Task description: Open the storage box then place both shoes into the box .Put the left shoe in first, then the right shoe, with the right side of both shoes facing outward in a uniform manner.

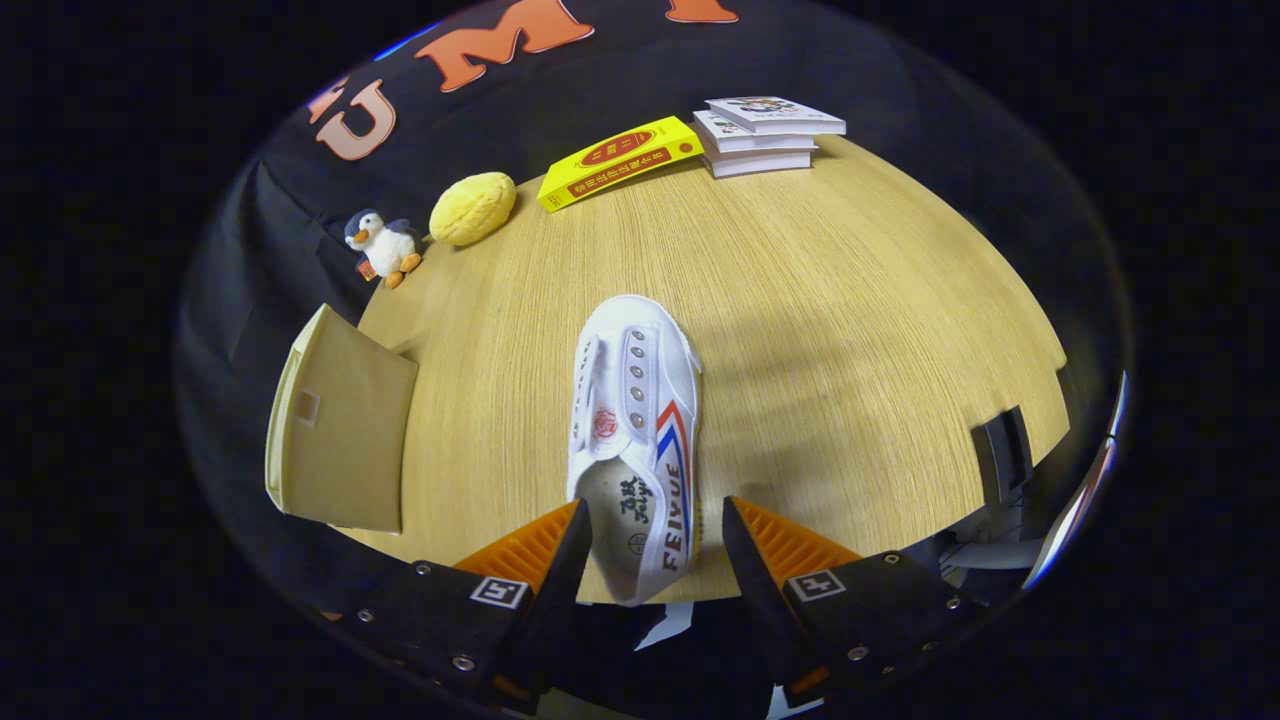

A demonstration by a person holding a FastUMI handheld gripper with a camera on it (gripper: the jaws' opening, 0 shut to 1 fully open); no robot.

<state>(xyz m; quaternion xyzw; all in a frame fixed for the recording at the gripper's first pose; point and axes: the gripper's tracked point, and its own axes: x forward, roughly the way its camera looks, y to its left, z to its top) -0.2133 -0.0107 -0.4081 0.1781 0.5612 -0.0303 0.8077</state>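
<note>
A white canvas shoe [635, 420] with red and blue stripes on its side lies on the wooden table [850, 300], toe pointing away from me. My gripper [652, 510] is open and straddles the shoe's heel. One finger sits against the heel's left side, and the other stands a narrow gap off its striped right side. I cannot tell whether the shoe rests on the table or is slightly raised. The beige storage box [345, 430] stands to the left of the shoe at the table's left edge, and its opening is hidden from me.
At the far left sit a small penguin plush [383, 245] and a yellow round plush [472, 208]. A yellow book [620, 160] and a stack of white books [765, 135] lie at the back. A black clamp [1000, 450] grips the table's right edge.
</note>
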